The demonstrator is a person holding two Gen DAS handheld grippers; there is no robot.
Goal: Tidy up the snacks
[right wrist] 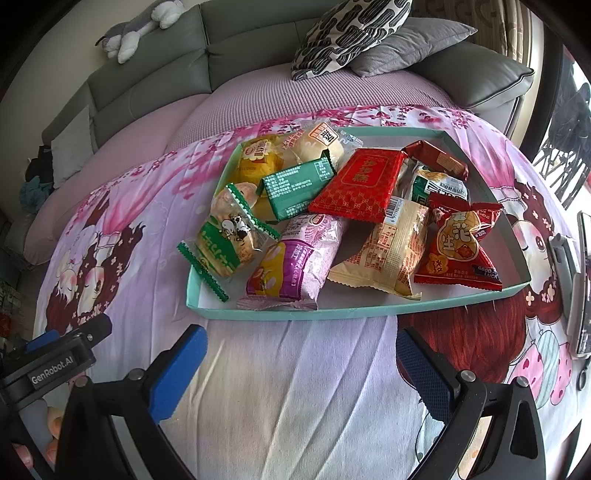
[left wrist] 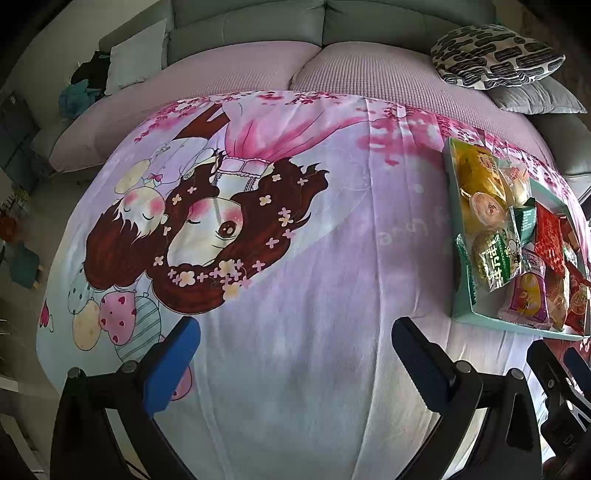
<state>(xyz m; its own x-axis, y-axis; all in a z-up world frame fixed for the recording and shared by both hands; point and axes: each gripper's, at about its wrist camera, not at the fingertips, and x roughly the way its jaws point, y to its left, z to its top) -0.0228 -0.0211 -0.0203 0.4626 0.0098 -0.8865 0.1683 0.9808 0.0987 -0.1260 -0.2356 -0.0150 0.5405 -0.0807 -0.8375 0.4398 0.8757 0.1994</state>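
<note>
A shallow teal box [right wrist: 295,314] lies on a pink cartoon-print cloth [right wrist: 288,387] and holds several wrapped snacks: a red flat packet [right wrist: 360,184], a green packet [right wrist: 295,190], a purple bun pack [right wrist: 295,262], a beige pack [right wrist: 391,247], a red peanut bag [right wrist: 461,247], a green-trimmed cake [right wrist: 225,243]. My right gripper [right wrist: 301,354] is open and empty, just in front of the box. My left gripper [left wrist: 295,343] is open and empty over bare cloth [left wrist: 295,295]; the box [left wrist: 461,310] sits to its right. The right gripper's fingers [left wrist: 554,365] show at its lower right.
A grey-green sofa [right wrist: 155,81] with a lilac seat cover stands behind the cloth. A black-and-white patterned cushion [right wrist: 351,33] and a grey cushion [right wrist: 413,44] lie at the back right. A plush toy [right wrist: 136,29] rests on the sofa back. A device [right wrist: 580,288] stands at the right edge.
</note>
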